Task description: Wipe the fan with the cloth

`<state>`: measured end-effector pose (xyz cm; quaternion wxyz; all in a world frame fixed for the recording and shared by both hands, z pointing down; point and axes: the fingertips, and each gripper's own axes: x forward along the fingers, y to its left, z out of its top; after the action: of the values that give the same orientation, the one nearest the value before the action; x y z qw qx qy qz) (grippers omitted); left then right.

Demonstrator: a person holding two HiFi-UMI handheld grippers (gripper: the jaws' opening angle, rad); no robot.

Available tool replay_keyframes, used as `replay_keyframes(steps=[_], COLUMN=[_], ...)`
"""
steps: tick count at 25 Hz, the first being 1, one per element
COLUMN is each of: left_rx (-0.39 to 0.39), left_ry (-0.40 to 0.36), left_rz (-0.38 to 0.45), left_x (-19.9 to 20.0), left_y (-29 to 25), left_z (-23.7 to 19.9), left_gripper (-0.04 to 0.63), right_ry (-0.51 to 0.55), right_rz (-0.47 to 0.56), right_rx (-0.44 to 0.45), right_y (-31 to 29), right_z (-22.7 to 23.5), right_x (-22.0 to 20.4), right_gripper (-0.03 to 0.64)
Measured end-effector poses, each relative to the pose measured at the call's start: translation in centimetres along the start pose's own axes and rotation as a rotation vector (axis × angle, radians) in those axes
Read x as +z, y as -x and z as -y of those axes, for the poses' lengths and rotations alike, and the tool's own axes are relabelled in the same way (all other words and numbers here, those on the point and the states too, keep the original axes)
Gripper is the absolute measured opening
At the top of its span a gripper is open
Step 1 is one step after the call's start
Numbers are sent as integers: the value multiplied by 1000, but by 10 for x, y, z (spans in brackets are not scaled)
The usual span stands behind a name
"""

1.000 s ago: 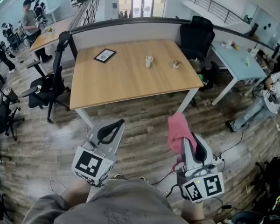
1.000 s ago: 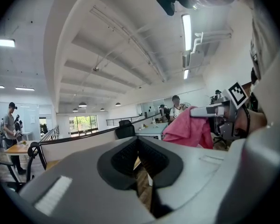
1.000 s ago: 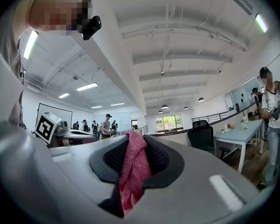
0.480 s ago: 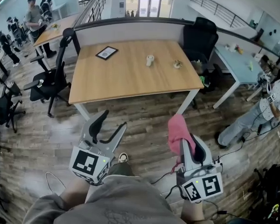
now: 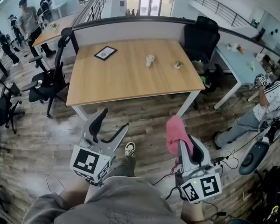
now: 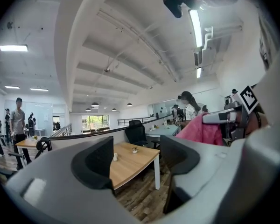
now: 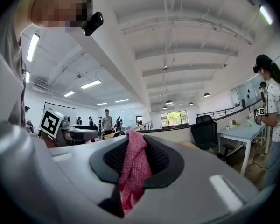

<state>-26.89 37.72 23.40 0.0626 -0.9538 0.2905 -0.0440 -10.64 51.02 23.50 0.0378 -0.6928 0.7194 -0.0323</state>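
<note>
pinching a pink cloth (image 5: 176, 130) in the right gripper (image 7: 133, 158), pads shut tight onto the fabric, with one bunch poking up past the fingertips and the rest hanging down beneath them. carrying nothing in the left gripper (image 5: 108, 128): jaws just been opening and now spread wide, with only the wood-plank floor (image 5: 149, 120) and a far table corner showing through the gap. holding both grippers side by side, well apart, pointed level toward a wooden table (image 5: 121, 80) standing well ahead of all four fingertips. keeping the cloth off to the right of the open left fingers and about level with them, touching neither. far beyond the fingers, on the tabletop: a small white object (image 5: 149, 60), a smaller pale item (image 5: 178, 65) just to its right, and a dark framed flat thing (image 5: 105, 54) further left. cannot tell from here which of these is the fan.
</note>
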Motion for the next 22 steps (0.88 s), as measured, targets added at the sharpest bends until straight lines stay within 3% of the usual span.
replay_keyframes(steps=[10, 22], left_rx=[-19, -60], left_ry=[17, 28], left_rz=[-36, -99], left_x=[-15, -30], left_y=[-73, -203], left_z=[-42, -142], left_gripper=[313, 313], right_ry=[-6, -21], right_rz=[-40, -87], right_rx=[-19, -63], right_y=[-74, -227], right_z=[38, 89], right_x=[-6, 2], right_gripper=[72, 71])
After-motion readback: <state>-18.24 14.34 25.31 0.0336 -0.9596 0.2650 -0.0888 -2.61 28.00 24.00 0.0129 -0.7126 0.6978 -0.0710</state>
